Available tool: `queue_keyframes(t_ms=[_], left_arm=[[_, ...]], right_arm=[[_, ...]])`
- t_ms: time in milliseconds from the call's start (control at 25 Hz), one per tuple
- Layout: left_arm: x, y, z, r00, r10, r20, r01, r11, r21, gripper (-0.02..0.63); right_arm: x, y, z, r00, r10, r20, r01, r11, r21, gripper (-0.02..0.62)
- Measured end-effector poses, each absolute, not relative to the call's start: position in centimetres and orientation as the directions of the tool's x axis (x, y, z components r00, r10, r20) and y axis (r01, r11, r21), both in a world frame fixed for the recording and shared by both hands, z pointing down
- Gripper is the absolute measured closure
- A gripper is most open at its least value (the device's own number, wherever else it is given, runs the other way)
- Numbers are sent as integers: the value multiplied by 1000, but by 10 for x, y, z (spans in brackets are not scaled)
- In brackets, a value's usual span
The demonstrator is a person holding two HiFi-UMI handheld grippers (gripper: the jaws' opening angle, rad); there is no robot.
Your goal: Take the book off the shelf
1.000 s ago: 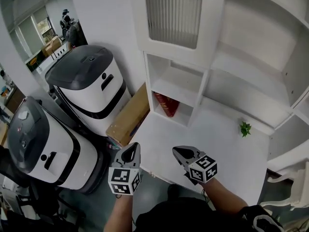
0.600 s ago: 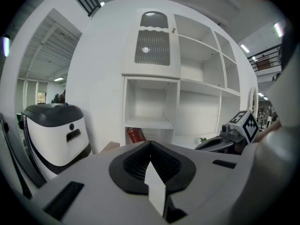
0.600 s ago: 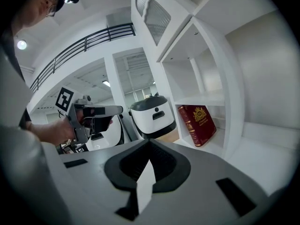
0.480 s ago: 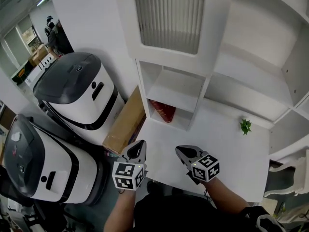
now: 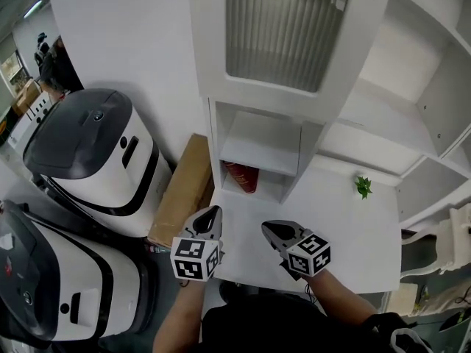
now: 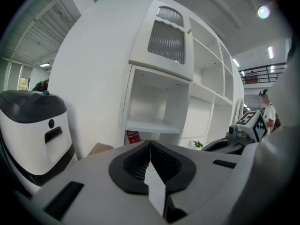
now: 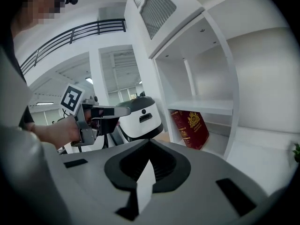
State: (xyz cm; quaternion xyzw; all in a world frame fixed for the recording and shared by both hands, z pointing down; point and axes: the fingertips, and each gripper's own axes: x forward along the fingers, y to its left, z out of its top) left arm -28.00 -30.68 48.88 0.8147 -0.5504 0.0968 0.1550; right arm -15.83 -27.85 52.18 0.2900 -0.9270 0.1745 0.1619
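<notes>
A dark red book (image 5: 241, 176) with a gold crest (image 7: 193, 127) leans in the lowest left cubby of the white shelf unit (image 5: 254, 149); the left gripper view shows the book (image 6: 133, 137) small and far off. My left gripper (image 5: 208, 218) hangs over the near left edge of the white desk (image 5: 346, 230), jaws shut and empty. To its right my right gripper (image 5: 273, 232) is also shut with nothing in it. Both point toward the cubby and stay well short of the book. In the right gripper view the left gripper (image 7: 123, 110) shows beside it.
Two white and grey machines (image 5: 99, 149) stand on the floor at the left, with a flat cardboard box (image 5: 180, 190) against the shelf's side. A small green plant (image 5: 362, 187) sits on the desk at the right. A ribbed glass door (image 5: 283, 28) closes the upper cabinet.
The view has shifted so the shelf and book stand closer and more central. Both grippers have moved forward over the desk's near edge, still shut.
</notes>
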Motion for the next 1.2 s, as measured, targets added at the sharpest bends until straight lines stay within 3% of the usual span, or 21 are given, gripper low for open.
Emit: queue_keyframes(t_ms=[480, 600, 960, 1200], left_arm=[[-278, -357, 526, 487, -790, 371, -872, -418, 254, 588], [-268, -370, 532, 504, -770, 392, -862, -425, 275, 510], [-253, -415, 560, 450, -780, 436, -889, -346, 298, 381], [-241, -446, 590, 400, -774, 491, -914, -295, 279, 350]], right_arm=[[-164, -287, 524, -712, -561, 422, -682, 696, -226, 581], [-159, -292, 525, -712, -561, 422, -682, 696, -226, 581], [-141, -314, 520, -731, -522, 439, -644, 740, -194, 581], [-120, -327, 530, -730, -495, 471, -634, 748, -196, 581]])
